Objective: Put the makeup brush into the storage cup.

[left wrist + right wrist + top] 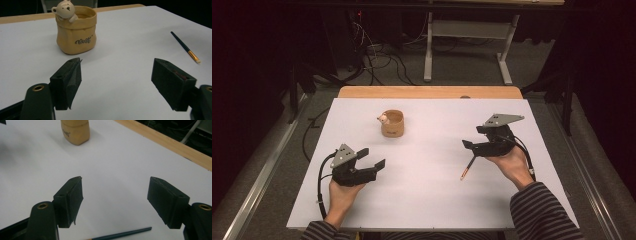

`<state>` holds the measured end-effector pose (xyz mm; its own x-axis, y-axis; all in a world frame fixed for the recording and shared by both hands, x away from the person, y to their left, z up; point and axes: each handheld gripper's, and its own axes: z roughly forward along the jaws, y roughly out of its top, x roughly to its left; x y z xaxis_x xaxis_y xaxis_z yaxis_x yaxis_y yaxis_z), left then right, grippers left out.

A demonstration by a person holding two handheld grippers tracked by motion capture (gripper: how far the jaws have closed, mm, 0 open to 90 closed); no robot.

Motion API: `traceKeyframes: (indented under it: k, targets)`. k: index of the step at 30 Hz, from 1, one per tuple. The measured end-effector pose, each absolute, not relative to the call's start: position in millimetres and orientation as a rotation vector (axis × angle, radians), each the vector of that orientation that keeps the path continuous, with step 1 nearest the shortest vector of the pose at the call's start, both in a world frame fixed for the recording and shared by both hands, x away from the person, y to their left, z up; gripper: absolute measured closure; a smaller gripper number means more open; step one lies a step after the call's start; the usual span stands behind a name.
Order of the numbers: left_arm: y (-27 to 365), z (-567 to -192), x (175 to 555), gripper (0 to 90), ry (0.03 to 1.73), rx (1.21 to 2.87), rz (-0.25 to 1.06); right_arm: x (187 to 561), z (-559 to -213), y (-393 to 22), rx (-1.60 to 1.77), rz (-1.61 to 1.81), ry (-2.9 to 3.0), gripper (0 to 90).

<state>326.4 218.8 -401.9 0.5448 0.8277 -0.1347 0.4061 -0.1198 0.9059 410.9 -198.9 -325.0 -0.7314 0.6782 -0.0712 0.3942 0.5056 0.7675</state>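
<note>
We hold both tongs wide and empty over the table [422,200]. The brush [468,168] lies flat just below the right tongs [482,137], touching neither jaw; the bear cup [392,123] stands well apart, upright, ahead of the left tongs [369,157]. We judge the pickup has yet to start: next we lower the right tongs astride the handle and close.

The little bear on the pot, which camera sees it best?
The left gripper view: the bear faces the camera, peeking over the pot rim. The high view shows it tiny. The right gripper view shows just the pot's lower part.
</note>
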Motion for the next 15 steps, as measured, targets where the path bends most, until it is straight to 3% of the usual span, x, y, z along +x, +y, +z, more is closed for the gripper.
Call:
traceKeyframes:
  k: [15]
  targets:
    - [218.6, -401.7, 326.4, 25.3, 1.037, 1.734, 0.501, 418.4, -319.9, -202.9, 0.848, 0.882, 2.506, 28.2]
